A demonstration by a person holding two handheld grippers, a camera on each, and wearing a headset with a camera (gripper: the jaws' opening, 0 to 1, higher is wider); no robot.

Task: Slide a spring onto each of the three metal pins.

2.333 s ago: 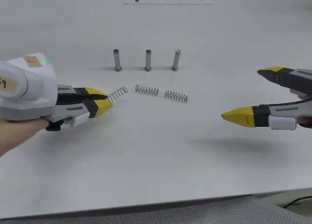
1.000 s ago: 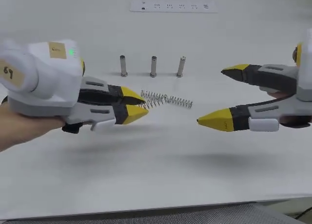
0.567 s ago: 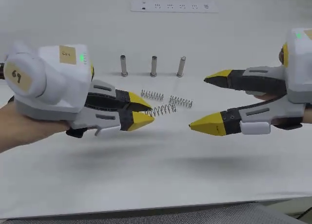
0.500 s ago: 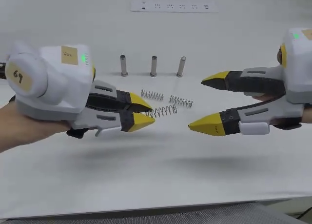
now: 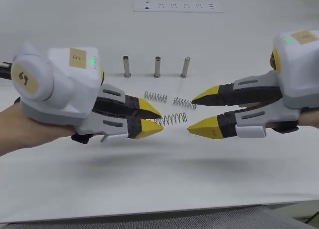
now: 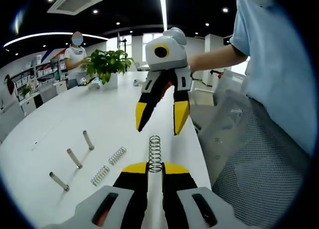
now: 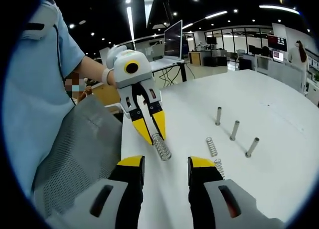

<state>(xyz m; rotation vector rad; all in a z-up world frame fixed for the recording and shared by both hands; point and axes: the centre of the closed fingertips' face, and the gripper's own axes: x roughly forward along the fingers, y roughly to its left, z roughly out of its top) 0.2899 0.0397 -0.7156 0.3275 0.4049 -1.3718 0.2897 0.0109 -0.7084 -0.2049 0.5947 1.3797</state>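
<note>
**Pins and springs.** Three grey metal pins stand in a row on the white table [image 5: 149,174], well apart and each bare: the left pin [image 5: 126,67], the middle pin [image 5: 157,67] and the right pin [image 5: 185,68], which appears to lean slightly. Two wire coil springs lie on their sides just in front of the row. The first spring [image 5: 155,97] lies before the middle pin, and the second spring [image 5: 182,102] lies nearer the right pin. The third spring [image 5: 172,119] is off the table, pinched at one end by the left gripper [image 5: 158,121], with its free end projecting roughly level.
</note>
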